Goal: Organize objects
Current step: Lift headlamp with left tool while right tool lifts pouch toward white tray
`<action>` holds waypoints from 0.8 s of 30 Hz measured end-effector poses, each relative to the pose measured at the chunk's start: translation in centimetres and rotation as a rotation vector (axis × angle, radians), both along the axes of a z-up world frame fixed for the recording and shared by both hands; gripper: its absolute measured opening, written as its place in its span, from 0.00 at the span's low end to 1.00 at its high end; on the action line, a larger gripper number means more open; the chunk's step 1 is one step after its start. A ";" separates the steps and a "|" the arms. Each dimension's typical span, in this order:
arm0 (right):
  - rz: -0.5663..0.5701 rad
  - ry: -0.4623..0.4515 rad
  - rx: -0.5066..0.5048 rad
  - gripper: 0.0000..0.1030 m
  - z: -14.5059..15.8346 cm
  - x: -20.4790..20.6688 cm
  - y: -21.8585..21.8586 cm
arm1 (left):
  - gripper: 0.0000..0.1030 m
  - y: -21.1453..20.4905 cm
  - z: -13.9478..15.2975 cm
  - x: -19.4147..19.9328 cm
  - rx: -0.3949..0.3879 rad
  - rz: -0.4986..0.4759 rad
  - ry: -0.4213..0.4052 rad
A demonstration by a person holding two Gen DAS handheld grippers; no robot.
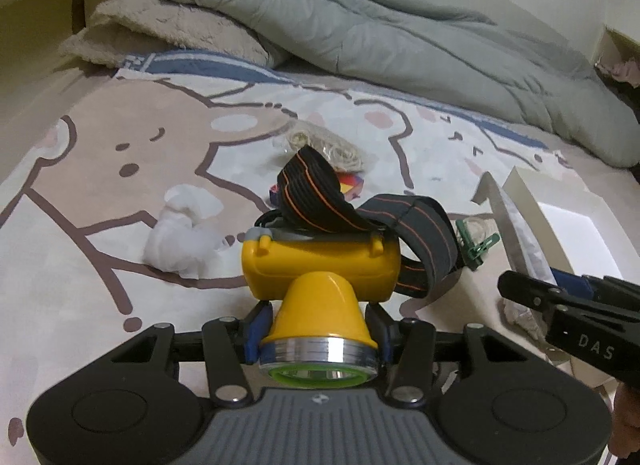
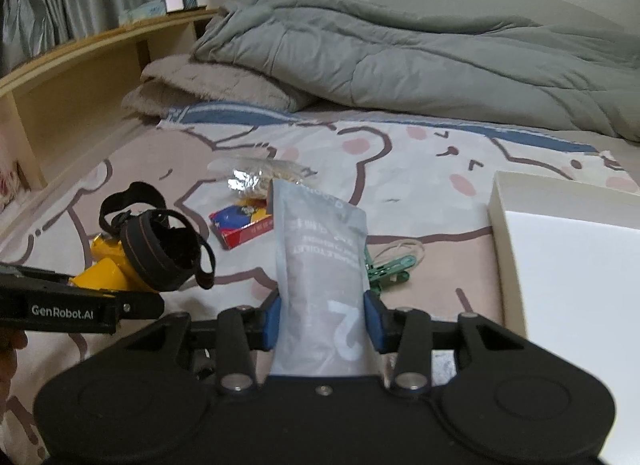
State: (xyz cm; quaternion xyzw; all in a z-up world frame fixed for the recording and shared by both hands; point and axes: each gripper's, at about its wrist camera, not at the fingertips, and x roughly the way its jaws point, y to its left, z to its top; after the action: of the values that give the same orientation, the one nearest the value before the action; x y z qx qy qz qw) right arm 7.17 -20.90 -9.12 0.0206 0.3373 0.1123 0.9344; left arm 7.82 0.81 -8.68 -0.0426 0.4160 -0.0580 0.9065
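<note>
Key relation: the white box lies on the bed to the right of both held things, and the right gripper is the nearer one; the box's near-left corner sits just beside its right finger.
Right gripper grip: the blue pads are closed on a grey pouch, pressing its two side edges low down.
Pouch axis: its long axis runs straight away from the fingers, the top end pointing far and up, the printed face toward the camera.
Right hand pose: tilted moderately downward, with the pouch apparently clear of the sheet; I judge a short swing rightward would carry it over the box.
Left gripper grip: narrowly set, the fingers clamped on the cone of the yellow headlamp, lens end toward the camera.
Headlamp axis: the body lies crosswise beyond the fingers, and the black strap loops up and trails to the right.
Left hand pose: tilted more steeply down, left of the right gripper and farther from the box.
Box from the left view: its open corner shows far right, beyond the pouch.
Loose things on the bed: a green clip just right of the pouch, a red packet, a crinkled clear bag, and a white wad to the left.
Risk: the trailing strap may snag on the box wall.
</note>
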 end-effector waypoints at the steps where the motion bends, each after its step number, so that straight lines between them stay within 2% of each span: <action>1: -0.010 -0.006 0.004 0.42 0.2 -0.3 -0.1 | 0.50 0.0 0.2 -0.2 0.000 0.002 -0.008; 6: -0.030 -0.032 0.013 0.42 1.2 -1.4 -0.4 | 0.50 -0.1 1.2 -1.5 0.010 -0.005 -0.049; 16: -0.060 -0.059 0.048 0.42 2.0 -4.0 -0.1 | 0.50 -0.5 1.9 -3.4 0.008 -0.016 -0.065; 24: -0.073 -0.064 0.013 0.42 2.0 -6.9 0.2 | 0.50 -1.1 2.5 -5.6 0.006 -0.035 -0.071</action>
State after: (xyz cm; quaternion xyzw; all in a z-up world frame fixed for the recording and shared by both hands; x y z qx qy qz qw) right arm 0.30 -20.68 -7.13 0.0355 0.3056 0.0808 0.9481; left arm 2.18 -0.24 -6.20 -0.0304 0.3845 -0.0742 0.9196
